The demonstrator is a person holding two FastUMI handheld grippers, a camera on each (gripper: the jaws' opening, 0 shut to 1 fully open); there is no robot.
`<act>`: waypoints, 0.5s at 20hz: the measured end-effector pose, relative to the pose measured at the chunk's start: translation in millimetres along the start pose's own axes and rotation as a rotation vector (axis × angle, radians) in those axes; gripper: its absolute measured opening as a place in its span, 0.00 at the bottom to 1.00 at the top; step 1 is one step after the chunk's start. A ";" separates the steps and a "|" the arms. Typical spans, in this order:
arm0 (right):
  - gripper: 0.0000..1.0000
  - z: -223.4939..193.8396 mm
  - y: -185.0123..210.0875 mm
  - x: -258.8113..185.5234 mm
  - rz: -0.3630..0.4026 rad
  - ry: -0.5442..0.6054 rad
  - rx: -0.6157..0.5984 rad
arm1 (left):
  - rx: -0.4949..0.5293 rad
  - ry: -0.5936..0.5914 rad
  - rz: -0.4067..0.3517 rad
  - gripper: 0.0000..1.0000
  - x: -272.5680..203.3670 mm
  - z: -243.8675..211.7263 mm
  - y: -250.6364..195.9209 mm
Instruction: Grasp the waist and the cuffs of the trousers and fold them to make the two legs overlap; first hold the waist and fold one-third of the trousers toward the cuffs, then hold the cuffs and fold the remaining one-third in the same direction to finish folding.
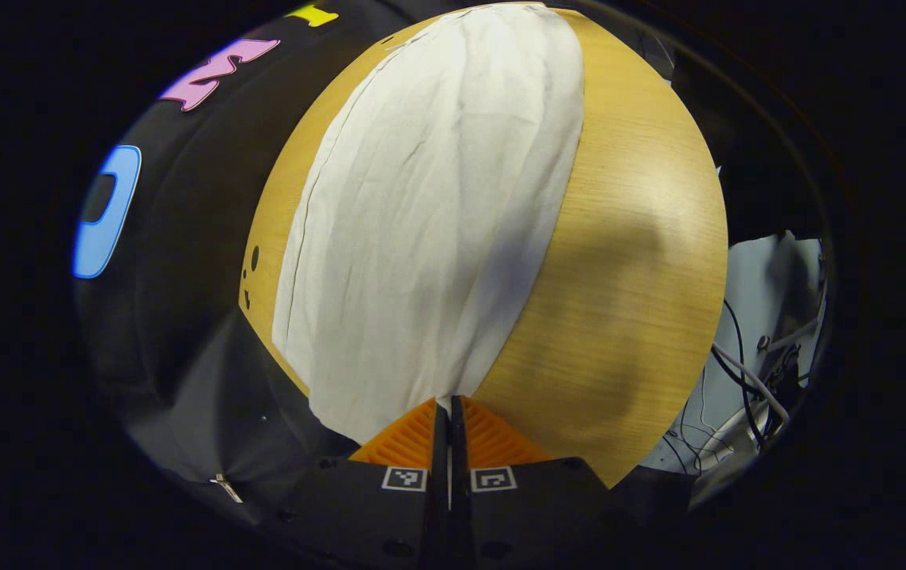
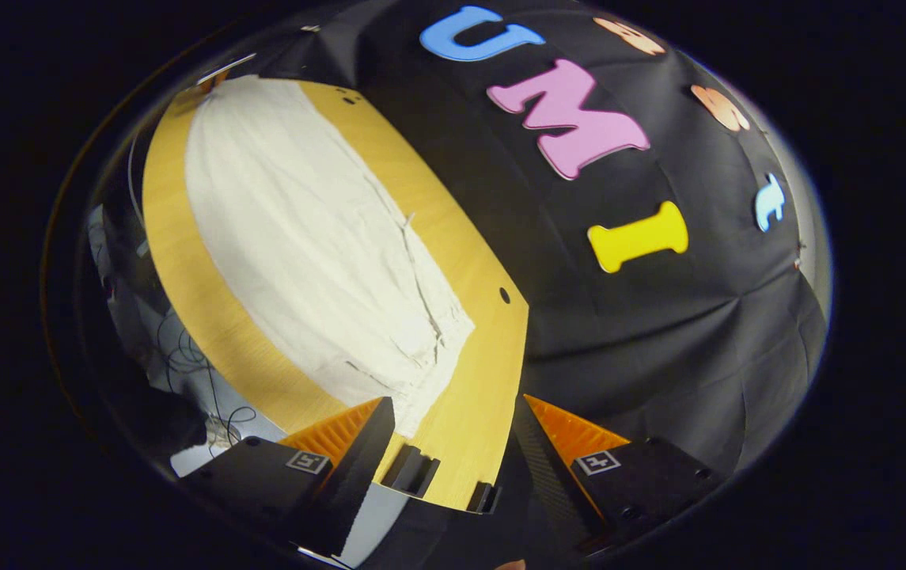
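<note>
Pale cream trousers (image 1: pixel 437 222) lie lengthwise and flat on a wooden table (image 1: pixel 627 277). In the left gripper view my left gripper (image 1: pixel 450 405) is shut at the near end of the cloth, which narrows to a point right between its fingertips. The right gripper view has the trousers (image 2: pixel 302 237) running away to the upper left on the table (image 2: pixel 484 380), with the wrinkled waist end (image 2: pixel 421 356) nearest. My right gripper (image 2: pixel 456 427) is open just short of that waist end, over the table's near edge. One of its fingers (image 2: pixel 362 431) sits by the waist corner, and nothing is held.
Black cloth wall runs along one long side of the table. Cables (image 1: pixel 745 380) and pale floor lie past the other side, and the cables (image 2: pixel 183 356) also appear in the right gripper view. Small holes (image 2: pixel 504 295) and edge notches (image 2: pixel 413 471) mark the tabletop.
</note>
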State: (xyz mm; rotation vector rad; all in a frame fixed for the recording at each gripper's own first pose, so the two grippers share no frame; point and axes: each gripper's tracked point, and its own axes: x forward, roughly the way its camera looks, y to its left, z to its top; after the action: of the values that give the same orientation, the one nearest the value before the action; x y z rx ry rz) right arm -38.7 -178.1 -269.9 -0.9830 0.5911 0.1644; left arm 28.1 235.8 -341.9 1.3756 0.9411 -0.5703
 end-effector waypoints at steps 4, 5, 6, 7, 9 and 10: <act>0.96 -31.9 32.8 29.9 0.106 0.026 -0.165 | -0.028 0.018 0.006 0.06 1.9 0.8 0.2; 0.96 -39.9 38.1 36.6 0.124 0.038 -0.200 | -0.040 0.019 0.003 0.06 2.9 1.3 0.7; 0.96 -47.0 42.7 43.7 0.145 0.048 -0.231 | -0.049 0.020 0.001 0.06 2.4 0.9 1.5; 0.96 -53.5 46.0 50.6 0.161 0.055 -0.261 | -0.054 0.020 0.001 0.06 2.6 2.1 1.6; 0.96 -61.4 52.6 62.6 0.189 0.062 -0.318 | -0.056 0.019 0.002 0.06 2.3 1.8 1.4; 0.96 -65.1 56.5 68.8 0.204 0.064 -0.339 | -0.059 0.021 0.003 0.06 1.9 0.8 1.7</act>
State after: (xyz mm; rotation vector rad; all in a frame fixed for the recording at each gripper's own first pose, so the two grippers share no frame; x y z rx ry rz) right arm -29.2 -209.0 -375.3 -1.2581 0.7377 0.4266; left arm 30.7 235.7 -342.6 1.3320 0.9652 -0.5227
